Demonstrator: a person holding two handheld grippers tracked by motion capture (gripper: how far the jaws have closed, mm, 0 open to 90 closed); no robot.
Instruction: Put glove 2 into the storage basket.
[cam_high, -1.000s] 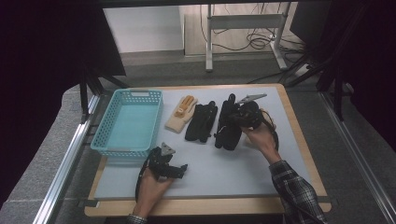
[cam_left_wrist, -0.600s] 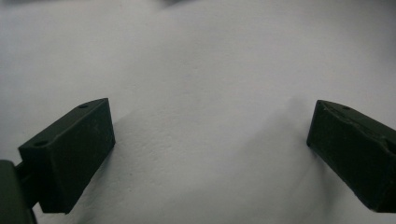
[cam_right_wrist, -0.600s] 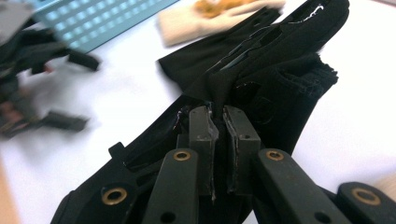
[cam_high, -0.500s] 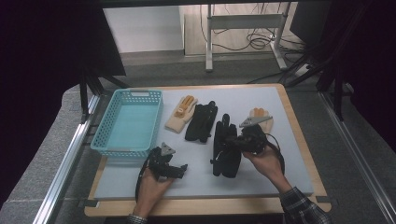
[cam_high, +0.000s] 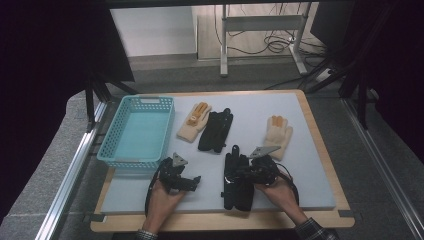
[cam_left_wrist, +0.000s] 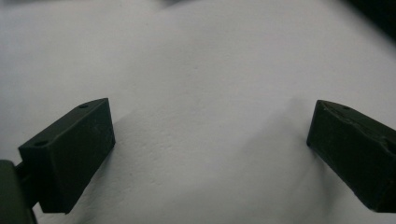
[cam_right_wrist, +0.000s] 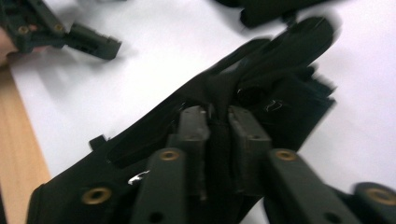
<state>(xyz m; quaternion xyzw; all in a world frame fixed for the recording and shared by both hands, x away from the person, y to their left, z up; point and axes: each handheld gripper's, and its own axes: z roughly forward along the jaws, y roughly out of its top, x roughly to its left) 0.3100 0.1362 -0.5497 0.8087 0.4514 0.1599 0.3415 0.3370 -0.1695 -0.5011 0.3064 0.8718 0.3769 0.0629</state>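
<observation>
A black glove (cam_high: 236, 184) lies lengthwise on the white mat (cam_high: 310, 180) near the front edge. My right gripper (cam_high: 245, 173) reaches onto it from the right. In the right gripper view a fold of this black glove (cam_right_wrist: 280, 70) stands pinched between the jaws of the right gripper (cam_right_wrist: 218, 154); the jaws have just been opening a little, and the fabric is still between the pads. My left gripper (cam_high: 194, 182) rests low on the mat to the left, open, and the left gripper view has bare mat between the jaws of the left gripper (cam_left_wrist: 210, 140).
A blue basket (cam_high: 112, 145) stands at the left of the mat. A cream glove with orange fingers (cam_high: 194, 122) and a second black glove (cam_high: 216, 131) lie side by side at mid-mat. Another cream glove (cam_high: 278, 136) lies to the right. A wooden rim (cam_high: 225, 221) borders the mat.
My right gripper has come toward the person and down with the black glove, from beside the other gloves to the front of the mat. The right cream glove is uncovered. The left gripper stayed put.
</observation>
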